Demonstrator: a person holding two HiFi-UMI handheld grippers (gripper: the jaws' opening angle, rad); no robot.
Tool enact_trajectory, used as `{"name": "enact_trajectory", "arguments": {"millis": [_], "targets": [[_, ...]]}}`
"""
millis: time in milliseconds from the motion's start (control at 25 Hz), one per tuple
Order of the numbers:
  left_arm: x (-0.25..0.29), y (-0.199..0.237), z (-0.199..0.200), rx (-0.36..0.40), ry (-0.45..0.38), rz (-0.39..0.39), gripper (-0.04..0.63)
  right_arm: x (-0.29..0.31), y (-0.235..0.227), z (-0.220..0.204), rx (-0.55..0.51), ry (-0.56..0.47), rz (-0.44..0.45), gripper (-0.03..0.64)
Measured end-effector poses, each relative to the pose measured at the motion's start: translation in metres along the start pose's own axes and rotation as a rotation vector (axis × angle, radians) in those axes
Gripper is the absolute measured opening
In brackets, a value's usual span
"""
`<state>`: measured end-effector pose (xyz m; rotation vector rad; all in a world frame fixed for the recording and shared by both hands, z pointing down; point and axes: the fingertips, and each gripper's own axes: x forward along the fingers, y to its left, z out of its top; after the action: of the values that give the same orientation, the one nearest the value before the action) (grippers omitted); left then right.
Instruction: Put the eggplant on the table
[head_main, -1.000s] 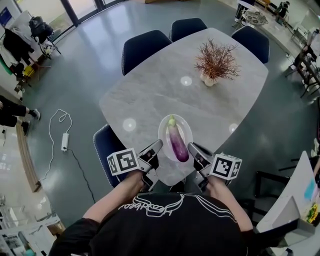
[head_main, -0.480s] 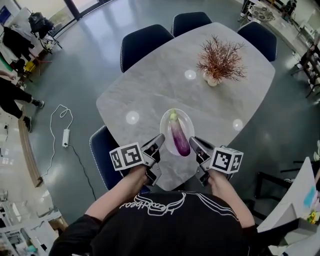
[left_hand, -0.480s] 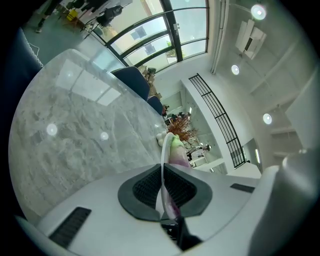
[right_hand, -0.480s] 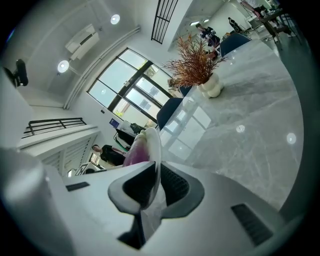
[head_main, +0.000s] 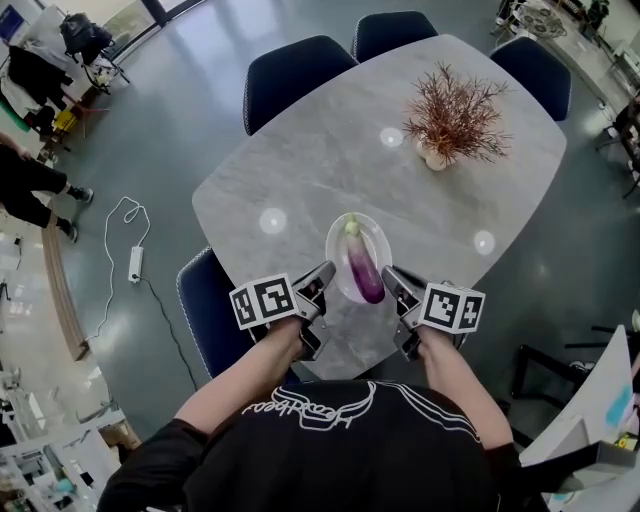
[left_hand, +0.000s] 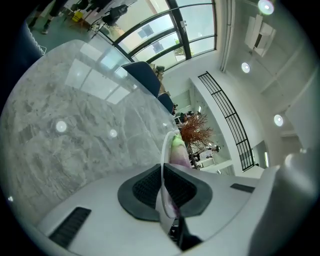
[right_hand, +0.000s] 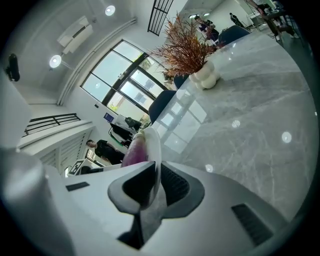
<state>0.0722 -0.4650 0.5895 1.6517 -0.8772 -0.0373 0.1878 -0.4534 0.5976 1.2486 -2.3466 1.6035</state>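
A purple eggplant (head_main: 365, 274) with a green stem lies on a white oval plate (head_main: 347, 243) over the near end of the grey marble table (head_main: 300, 170). My left gripper (head_main: 325, 273) is shut on the plate's left rim and my right gripper (head_main: 390, 276) on its right rim. In the left gripper view the thin white plate edge (left_hand: 163, 150) stands pinched in my left gripper (left_hand: 163, 192), with the eggplant (left_hand: 179, 150) just behind. The right gripper view shows my right gripper (right_hand: 154, 187) clamped on the plate rim (right_hand: 153, 142), the eggplant (right_hand: 132, 148) to its left.
A dried reddish plant in a white vase (head_main: 441, 128) stands at the table's far right. Dark blue chairs (head_main: 298, 68) ring the table, one (head_main: 205, 305) at my near left. A power strip and cable (head_main: 133, 265) lie on the floor at left.
Both grippers have carried the plate with the eggplant a little forward and lower over the table's near end. The grip on the rim is unchanged.
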Motion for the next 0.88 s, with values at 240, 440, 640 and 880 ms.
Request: {"name": "enact_trajectory", "arguments": {"millis": [240, 440, 640, 880], "targets": [[0.014, 0.021, 0.002, -0.005, 0.001, 0.058, 0.020, 0.019, -0.020, -0.004, 0.008, 0.039, -0.044, 0.038], [0.026, 0.031, -0.001, -0.007, 0.013, 0.088, 0.021, 0.025, -0.033, -0.006, 0.006, 0.084, -0.075, 0.038], [0.034, 0.047, -0.002, -0.029, 0.022, 0.110, 0.021, 0.032, -0.039, -0.009, -0.038, 0.123, -0.108, 0.038], [0.041, 0.051, -0.003, -0.048, 0.031, 0.136, 0.021, 0.035, -0.048, -0.009, -0.039, 0.160, -0.123, 0.038]]}}
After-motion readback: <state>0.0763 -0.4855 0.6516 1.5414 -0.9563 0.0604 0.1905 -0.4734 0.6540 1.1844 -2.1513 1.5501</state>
